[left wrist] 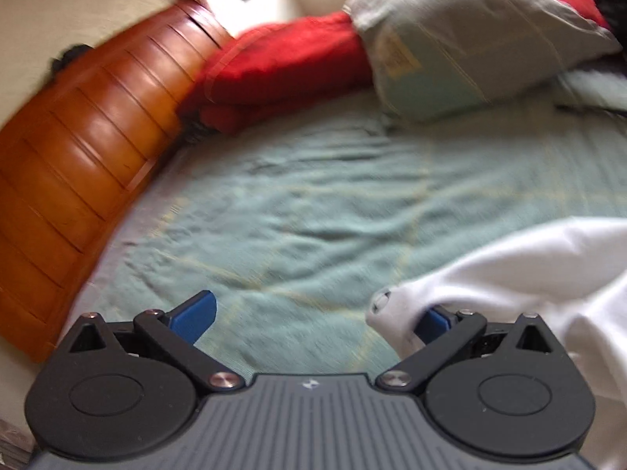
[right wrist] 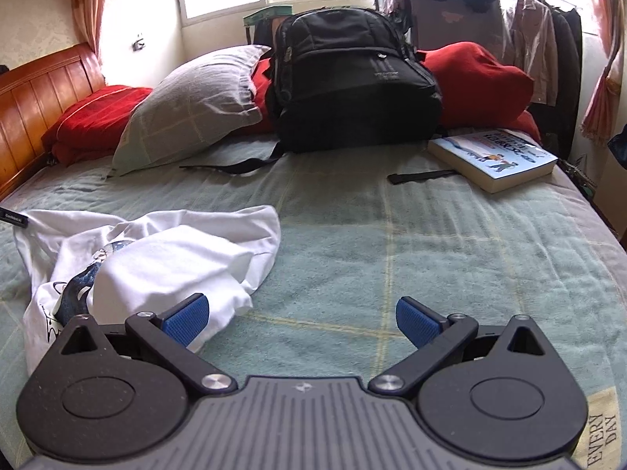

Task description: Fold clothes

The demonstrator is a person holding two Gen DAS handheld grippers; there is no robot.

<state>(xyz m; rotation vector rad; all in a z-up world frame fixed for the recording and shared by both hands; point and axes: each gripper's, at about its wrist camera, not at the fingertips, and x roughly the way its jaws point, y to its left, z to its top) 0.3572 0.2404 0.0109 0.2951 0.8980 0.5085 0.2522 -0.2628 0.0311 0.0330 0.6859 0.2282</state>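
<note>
T-shirt (right wrist: 156, 258): crumpled on bed (right wrist: 392, 235), light, limp; pinch hem or shoulders. Left hand-held gripper (left wrist: 309, 321) and right hand-held gripper (right wrist: 301, 317) both spread.

From the left tongs' (left wrist: 313, 319) camera everything ahead is smeared with blur. The white shirt (left wrist: 529, 274) covers most of their right blue pad (left wrist: 433, 323) and runs off the right edge. Ahead of the right tongs (right wrist: 301, 319), the book's (right wrist: 493, 156) cover print is too small to read.

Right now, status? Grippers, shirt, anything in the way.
Left gripper open, shirt cloth draped over one finger. Right gripper open, empty. White shirt crumpled on the bed, unfolded. Backpack and book well beyond it.
</note>
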